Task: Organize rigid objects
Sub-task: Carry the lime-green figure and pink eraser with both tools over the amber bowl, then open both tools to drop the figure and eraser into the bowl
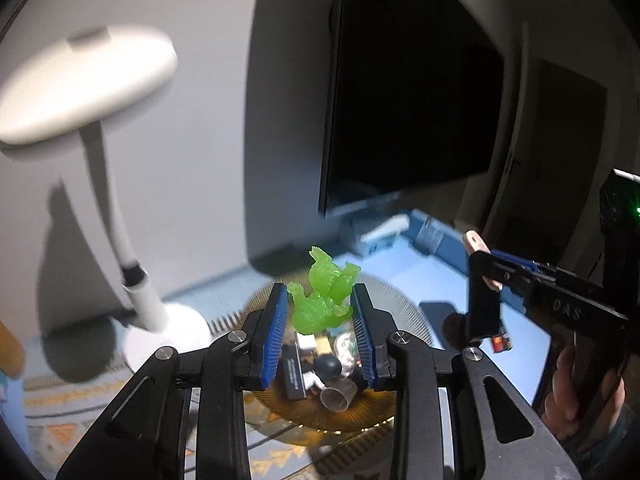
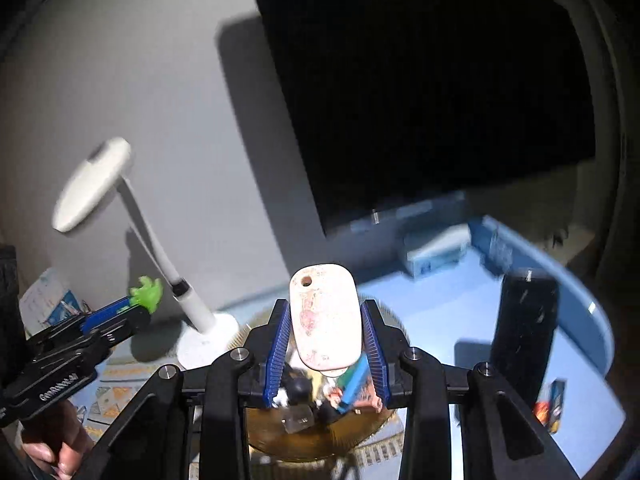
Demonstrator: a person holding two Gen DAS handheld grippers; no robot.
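My left gripper (image 1: 320, 300) is clamped on the green figurine (image 1: 323, 294), my right gripper (image 2: 326, 320) on the white tag (image 2: 323, 320); both hang directly above the amber dish (image 1: 360, 420).

Two small rigid pieces lifted above an amber dish of odds and ends

The translucent green figurine (image 1: 322, 298), a lumpy creature shape with raised limbs, is pinched between the blue pads of the left tool (image 1: 320, 300) and stands clear above the dish. The flat, pale oval tag (image 2: 325, 322), with a small hole near its top and faded reddish marks on its face, is held upright between the pads of the right tool (image 2: 326, 328). Below both sits the ribbed amber dish (image 1: 356, 420) on the blue desk (image 1: 436, 276), holding a jumble: a black ball, a small clear cup lying on its side, a dark rectangular block and other blurred bits.
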